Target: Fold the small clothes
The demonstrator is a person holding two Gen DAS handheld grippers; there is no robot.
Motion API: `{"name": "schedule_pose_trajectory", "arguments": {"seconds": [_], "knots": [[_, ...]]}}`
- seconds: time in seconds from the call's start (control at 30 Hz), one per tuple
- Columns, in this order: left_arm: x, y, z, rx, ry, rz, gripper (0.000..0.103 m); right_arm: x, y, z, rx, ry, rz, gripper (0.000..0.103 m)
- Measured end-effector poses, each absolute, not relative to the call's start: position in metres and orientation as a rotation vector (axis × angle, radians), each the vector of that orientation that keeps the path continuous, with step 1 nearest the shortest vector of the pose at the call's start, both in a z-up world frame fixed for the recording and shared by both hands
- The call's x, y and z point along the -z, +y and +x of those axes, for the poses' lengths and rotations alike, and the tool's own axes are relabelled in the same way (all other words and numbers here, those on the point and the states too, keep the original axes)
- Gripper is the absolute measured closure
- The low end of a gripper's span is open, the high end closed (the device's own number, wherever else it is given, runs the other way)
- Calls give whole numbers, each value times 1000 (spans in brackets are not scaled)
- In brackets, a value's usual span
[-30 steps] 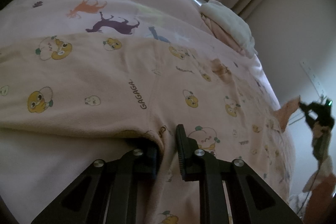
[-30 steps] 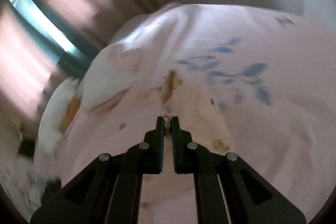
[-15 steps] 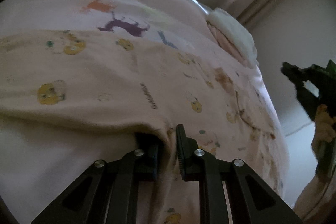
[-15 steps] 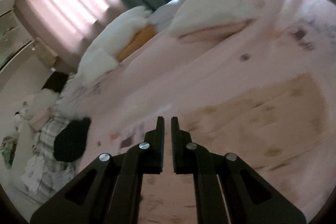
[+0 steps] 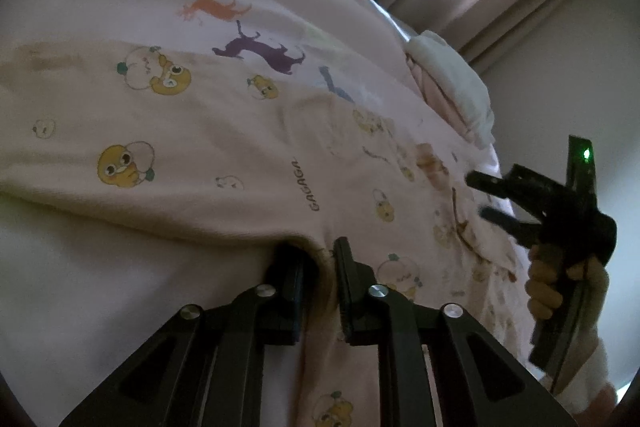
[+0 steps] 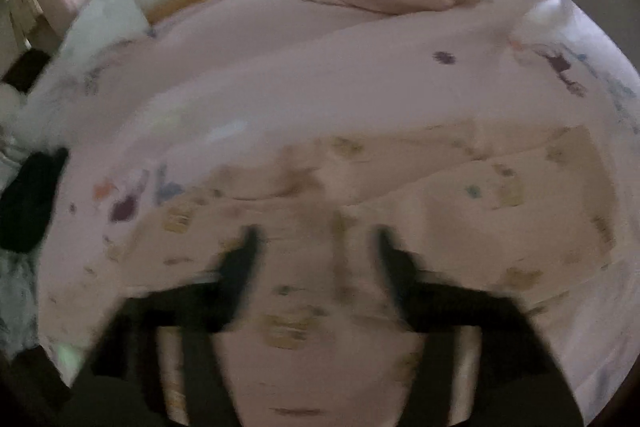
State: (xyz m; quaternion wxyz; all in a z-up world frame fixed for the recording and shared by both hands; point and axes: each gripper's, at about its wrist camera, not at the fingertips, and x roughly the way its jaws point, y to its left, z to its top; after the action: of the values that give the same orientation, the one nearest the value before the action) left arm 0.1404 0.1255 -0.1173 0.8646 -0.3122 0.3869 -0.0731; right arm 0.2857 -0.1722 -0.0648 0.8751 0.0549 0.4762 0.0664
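Your left gripper point(image 5: 318, 267) is closing, pinching the printed garment's point(image 5: 248, 155) near edge on the bed point(image 5: 80, 307). Right gripper point(image 6: 316, 251) is opening wide, empty, above it. Grab the matching corner before lifting.
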Motion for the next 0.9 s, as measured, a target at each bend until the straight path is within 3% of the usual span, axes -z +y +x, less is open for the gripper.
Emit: {"name": "schedule_pose_trajectory", "arguments": {"seconds": [0.2, 0.27, 0.3, 0.33, 0.4, 0.5, 0.73, 0.9], "knots": [[115, 120, 135, 129, 828, -600, 90, 82, -184, 289, -67, 1012, -20, 23], [116, 121, 131, 123, 832, -613, 90, 102, -178, 293, -61, 1043, -84, 28], [116, 122, 128, 121, 833, -622, 90, 103, -180, 291, -62, 995, -86, 36], [116, 122, 124, 123, 833, -625, 90, 103, -182, 289, -69, 949, -62, 54], [117, 121, 123, 126, 832, -621, 90, 106, -197, 290, -36, 912, 20, 74], [118, 121, 124, 129, 836, -628, 91, 107, -227, 296, -33, 881, 249, 86], [121, 129, 126, 153, 845, -698, 91, 103, -265, 296, -176, 886, 650, 88], [119, 126, 127, 148, 850, -679, 91, 71, -217, 283, -343, 834, 753, 88]]}}
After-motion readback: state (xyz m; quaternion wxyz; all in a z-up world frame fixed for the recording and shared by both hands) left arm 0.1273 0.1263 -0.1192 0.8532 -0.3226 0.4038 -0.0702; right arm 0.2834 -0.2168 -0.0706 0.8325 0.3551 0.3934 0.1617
